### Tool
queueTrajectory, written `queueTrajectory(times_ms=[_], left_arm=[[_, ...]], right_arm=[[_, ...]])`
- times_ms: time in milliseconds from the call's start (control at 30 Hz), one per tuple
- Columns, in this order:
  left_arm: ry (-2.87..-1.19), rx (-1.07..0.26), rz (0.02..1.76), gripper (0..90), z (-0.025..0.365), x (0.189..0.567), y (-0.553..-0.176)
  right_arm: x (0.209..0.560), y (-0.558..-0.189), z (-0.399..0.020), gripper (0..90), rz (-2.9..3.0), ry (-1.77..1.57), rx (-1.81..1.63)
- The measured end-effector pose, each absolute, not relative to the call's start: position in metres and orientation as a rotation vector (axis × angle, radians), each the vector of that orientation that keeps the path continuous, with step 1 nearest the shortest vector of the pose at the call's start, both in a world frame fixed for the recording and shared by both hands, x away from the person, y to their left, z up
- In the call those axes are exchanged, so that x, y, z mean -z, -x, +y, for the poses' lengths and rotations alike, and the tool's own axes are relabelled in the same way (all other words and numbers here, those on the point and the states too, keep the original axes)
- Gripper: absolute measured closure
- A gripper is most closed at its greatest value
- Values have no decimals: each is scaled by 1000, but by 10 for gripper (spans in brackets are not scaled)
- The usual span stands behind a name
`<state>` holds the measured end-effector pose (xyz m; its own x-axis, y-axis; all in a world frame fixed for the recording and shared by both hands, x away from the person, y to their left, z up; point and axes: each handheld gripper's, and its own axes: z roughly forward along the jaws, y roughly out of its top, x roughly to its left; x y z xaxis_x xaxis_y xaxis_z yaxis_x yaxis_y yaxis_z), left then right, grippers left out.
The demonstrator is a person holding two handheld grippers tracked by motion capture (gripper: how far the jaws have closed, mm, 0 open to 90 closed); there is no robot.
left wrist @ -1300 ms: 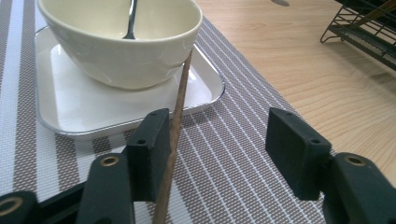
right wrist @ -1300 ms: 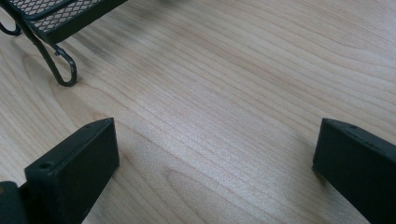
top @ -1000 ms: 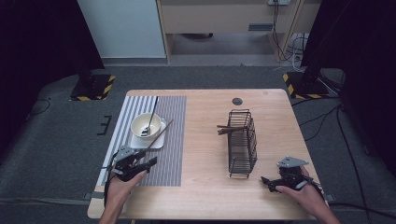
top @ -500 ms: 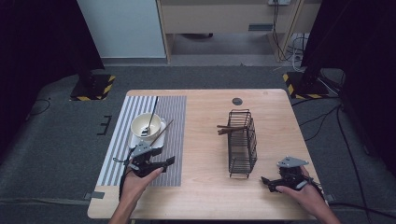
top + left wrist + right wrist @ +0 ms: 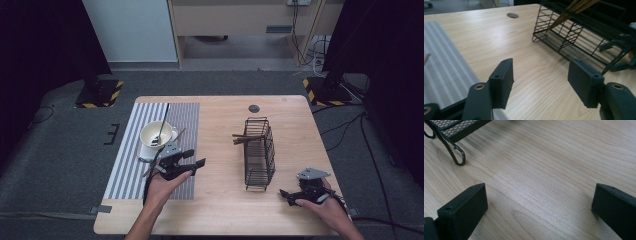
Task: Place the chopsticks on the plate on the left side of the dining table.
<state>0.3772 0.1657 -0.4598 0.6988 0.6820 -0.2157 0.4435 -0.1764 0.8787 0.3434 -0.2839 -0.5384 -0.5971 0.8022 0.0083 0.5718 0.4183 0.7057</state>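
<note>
Chopsticks (image 5: 248,138) lie partly inside the black wire rack (image 5: 260,155), which rests on its side on the bare wood of the table (image 5: 225,210); their brown ends jut out of the rack's left face toward the striped mat (image 5: 130,175). Their long axis runs roughly across the table, so the free ends point toward the left gripper (image 5: 194,159), which hovers at the mat's right edge with the rack well apart to its right. In the left gripper view the sticks (image 5: 574,10) show ahead, up and to the right of the jaws. That gripper's jaws have just been closing but stand apart, with nothing between them. The right gripper (image 5: 286,195) sits near the rack's front corner, jaws spread wide over bare wood, grasping nothing. Behind the left gripper a cream bowl (image 5: 156,134) sits on the mat. The left hand looks better placed to take those protruding ends.
</note>
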Motion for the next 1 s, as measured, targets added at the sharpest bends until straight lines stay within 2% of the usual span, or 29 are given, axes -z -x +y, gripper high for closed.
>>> queueTrajectory(times_ms=[267, 700, 833, 1000], left_arm=[[-1836, -286, 830, 497, 139, 443, -383], [-1781, -263, 772, 691, 120, 422, -388], [-1772, -271, 752, 708, 115, 411, -389], [-1743, -278, 749, 685, 110, 400, -391]], right_arm=[[539, -343, -284, 2, 2347, -1181, -975], [539, -343, -284, 2, 2347, -1182, -975], [539, -343, -284, 2, 2347, -1182, -975], [539, -343, -284, 2, 2346, -1183, -974]])
